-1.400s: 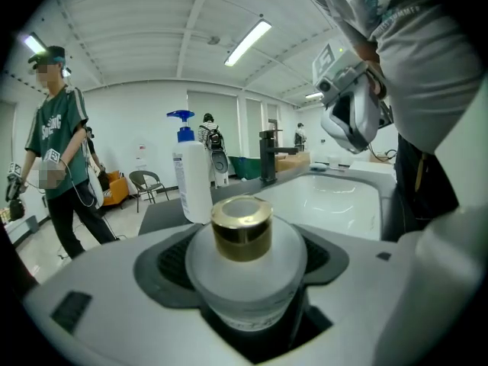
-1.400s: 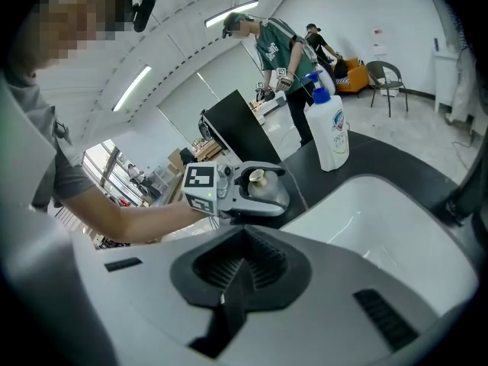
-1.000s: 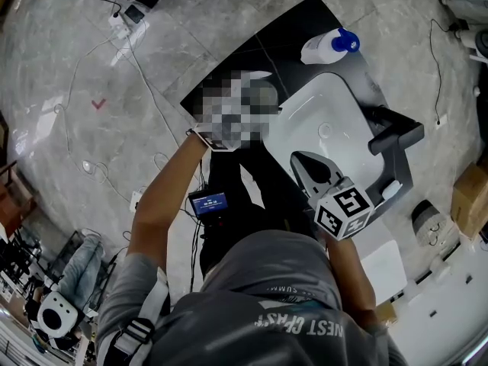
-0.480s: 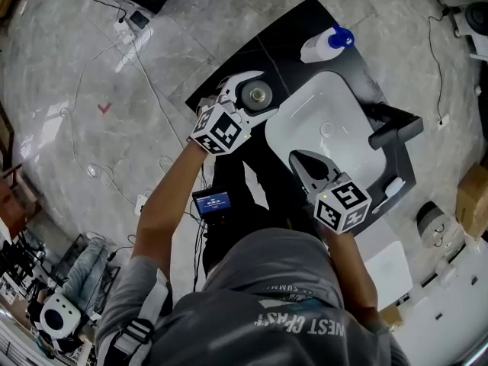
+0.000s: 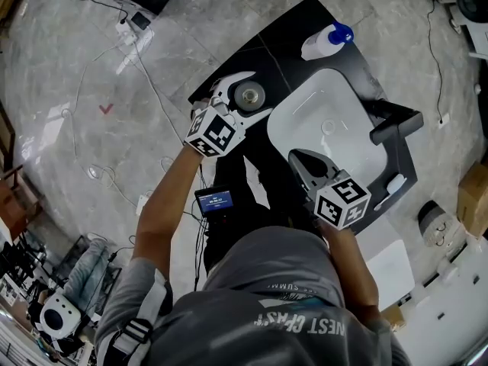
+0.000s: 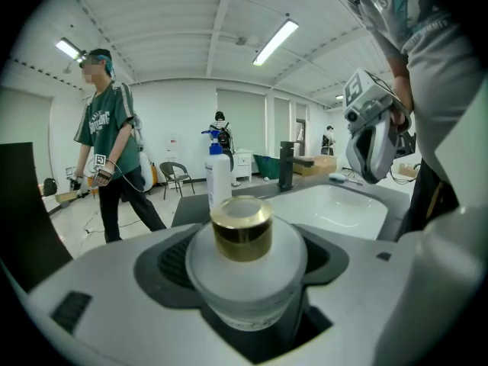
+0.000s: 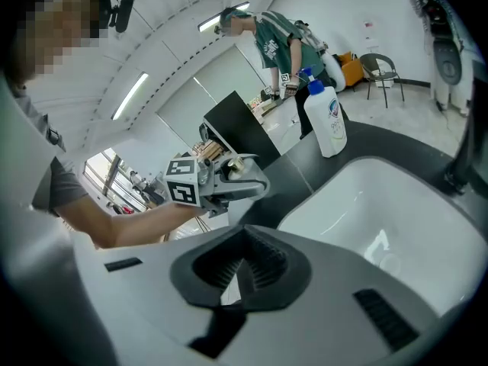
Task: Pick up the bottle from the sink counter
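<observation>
Left gripper view: my left claw (image 6: 245, 277) is clamped round the frosted, gold-capped bottle (image 6: 242, 231) at the counter's (image 5: 290, 33) left edge, beside the sink (image 5: 335, 97). My right claw (image 7: 241, 271), pressed closed and empty, hovers over the sink's near rim.

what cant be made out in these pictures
- Left gripper view: base and label of the gold-capped bottle, hidden between the jaws.
- Head view: whether that bottle is off the counter; the left gripper covers it.
- Head view: print on the blue-capped bottle, too small.
- Right gripper view: the faucet, cut off by the edge.
</observation>
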`<state>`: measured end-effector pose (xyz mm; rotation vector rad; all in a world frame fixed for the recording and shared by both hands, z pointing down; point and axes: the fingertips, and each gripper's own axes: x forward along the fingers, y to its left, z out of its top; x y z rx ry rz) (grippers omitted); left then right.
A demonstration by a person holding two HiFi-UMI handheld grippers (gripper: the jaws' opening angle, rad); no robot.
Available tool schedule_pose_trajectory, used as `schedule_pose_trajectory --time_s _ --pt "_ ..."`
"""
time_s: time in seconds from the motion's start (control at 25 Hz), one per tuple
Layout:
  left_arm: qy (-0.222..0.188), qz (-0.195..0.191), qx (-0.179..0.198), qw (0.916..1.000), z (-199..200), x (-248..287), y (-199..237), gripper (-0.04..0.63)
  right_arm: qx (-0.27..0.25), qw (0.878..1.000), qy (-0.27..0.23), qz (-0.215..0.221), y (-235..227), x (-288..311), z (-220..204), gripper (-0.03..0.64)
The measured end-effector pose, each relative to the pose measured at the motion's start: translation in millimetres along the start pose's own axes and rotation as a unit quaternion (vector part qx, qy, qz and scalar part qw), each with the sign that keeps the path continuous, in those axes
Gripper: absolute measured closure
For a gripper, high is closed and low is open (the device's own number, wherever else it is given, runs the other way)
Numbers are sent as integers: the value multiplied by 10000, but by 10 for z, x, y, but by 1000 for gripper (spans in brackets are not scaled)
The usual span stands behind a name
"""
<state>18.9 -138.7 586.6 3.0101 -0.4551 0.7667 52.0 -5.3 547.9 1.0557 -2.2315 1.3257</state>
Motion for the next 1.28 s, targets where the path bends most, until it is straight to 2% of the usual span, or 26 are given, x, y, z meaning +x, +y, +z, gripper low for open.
schedule_pose_trajectory --time_s 0.2,0.4,0.8,1.08,1.28 --pt "14 33 32 10000 10 -34 18 255 -276 9995 86 84 87 40 -26 615" --pt "19 59 7 10000 -6 -60 21 255 -698 9975 -60 61 156 8 73 615" --pt "97 22 -121 9999 -107 -31 -41 255 -572 9983 32 114 138 24 0 615" --pt "201 -12 -570 9982 -327 9 -56 255 -438 9986 235 201 120 118 -116 615" --pt "181 -60 -521 9985 -360 28 -125 255 -433 9986 247 167 66 155 -125 615"
